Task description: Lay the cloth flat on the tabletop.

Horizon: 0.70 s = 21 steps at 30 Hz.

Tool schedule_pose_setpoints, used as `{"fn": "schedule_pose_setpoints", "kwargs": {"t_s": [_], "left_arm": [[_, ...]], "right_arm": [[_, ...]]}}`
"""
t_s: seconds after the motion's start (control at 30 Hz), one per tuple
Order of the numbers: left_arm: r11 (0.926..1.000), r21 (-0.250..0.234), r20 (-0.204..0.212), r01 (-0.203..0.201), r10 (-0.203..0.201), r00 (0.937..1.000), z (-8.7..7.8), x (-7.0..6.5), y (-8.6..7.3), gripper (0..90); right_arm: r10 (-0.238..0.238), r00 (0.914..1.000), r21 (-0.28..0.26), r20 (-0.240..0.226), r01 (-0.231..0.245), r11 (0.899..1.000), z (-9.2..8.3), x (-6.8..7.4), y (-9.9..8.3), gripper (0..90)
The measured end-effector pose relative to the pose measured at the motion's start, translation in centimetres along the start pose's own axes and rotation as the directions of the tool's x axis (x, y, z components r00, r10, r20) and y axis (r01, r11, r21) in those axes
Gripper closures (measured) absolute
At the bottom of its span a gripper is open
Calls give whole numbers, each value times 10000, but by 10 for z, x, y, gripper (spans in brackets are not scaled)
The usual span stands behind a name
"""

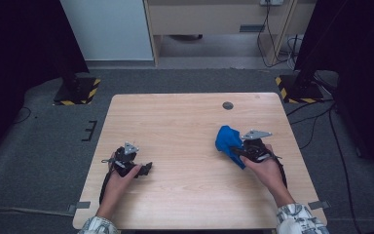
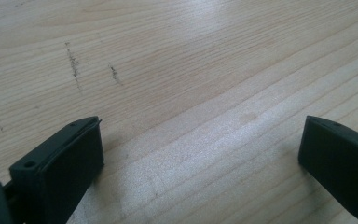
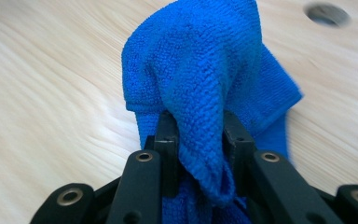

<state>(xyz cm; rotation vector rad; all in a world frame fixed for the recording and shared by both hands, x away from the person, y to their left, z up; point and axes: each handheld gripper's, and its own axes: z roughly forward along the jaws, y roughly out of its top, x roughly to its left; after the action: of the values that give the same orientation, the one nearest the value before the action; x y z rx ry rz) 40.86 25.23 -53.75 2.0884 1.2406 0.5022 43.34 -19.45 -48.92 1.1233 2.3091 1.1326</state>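
Right claw [image 3: 199, 140] pinches a fold of the crumpled blue terry cloth [image 3: 205, 79], which bunches up ahead of its jaws on the right half of the pale wooden table [image 1: 185, 126] (a round grey hole [image 1: 228, 105] lies farther back). Left claw [image 2: 200, 154] rests low over bare wood, jaws spread wide.
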Motion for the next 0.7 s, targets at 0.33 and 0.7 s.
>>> {"fn": "schedule_pose_setpoints", "kwargs": {"t_s": [0.33, 0.7], "left_arm": [[10000, 3, 3, -2, 2, 10000, 0, 0, 0, 0], [10000, 5, -3, -6, 6, 10000, 0, 0, 0, 0]], "right_arm": [[-1098, 9851, -25, -1326, 1104, 9939, 26, 68, 24, 711], [-2316, 9477, 805, -2198, 2542, 9638, 67, 133, 13, 592]]}}
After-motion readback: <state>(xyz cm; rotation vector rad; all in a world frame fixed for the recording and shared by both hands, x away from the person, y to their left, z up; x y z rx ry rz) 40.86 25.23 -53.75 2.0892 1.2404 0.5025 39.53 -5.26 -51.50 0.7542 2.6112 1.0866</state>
